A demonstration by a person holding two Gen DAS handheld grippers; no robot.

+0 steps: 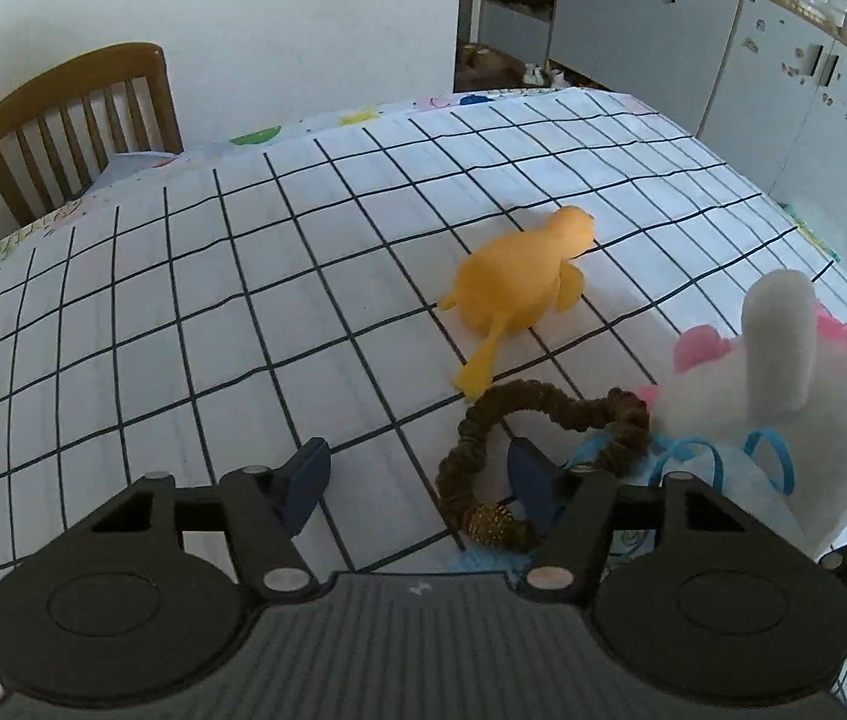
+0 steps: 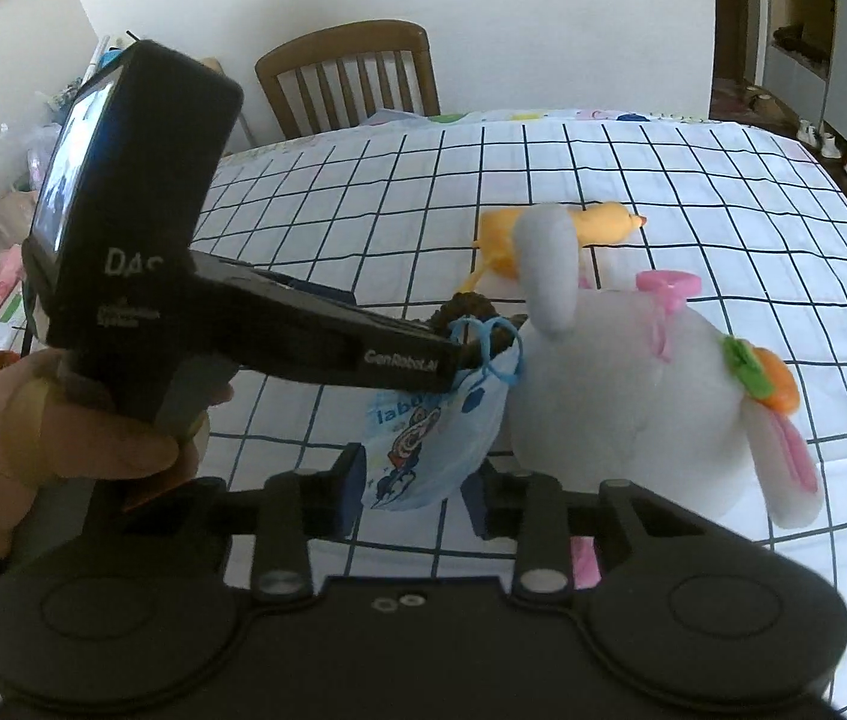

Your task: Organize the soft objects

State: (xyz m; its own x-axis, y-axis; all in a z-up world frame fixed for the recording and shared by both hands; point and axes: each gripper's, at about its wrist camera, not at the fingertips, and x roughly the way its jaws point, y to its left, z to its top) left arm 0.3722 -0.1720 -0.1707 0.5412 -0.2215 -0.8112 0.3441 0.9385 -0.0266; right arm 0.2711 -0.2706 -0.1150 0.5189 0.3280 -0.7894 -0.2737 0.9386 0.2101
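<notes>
A yellow rubber duck [image 1: 513, 288] lies on the checked tablecloth [image 1: 183, 312]. A brown scrunchie [image 1: 519, 450] with a gold bead lies in front of it. My left gripper [image 1: 417, 480] is open, low over the cloth, its right finger inside the scrunchie loop. A white plush rabbit [image 1: 783, 414] lies to the right, against a light blue face mask [image 1: 717, 474]. In the right wrist view my right gripper [image 2: 417, 489] is open, with the mask [image 2: 429, 438] between its fingers. The rabbit [image 2: 633, 396] is right of it, the duck [image 2: 591, 228] behind.
The left gripper's body [image 2: 183, 300] and the hand holding it fill the left of the right wrist view. A wooden chair [image 1: 75, 120] stands at the table's far side. Grey cabinets [image 1: 723, 42] stand behind to the right.
</notes>
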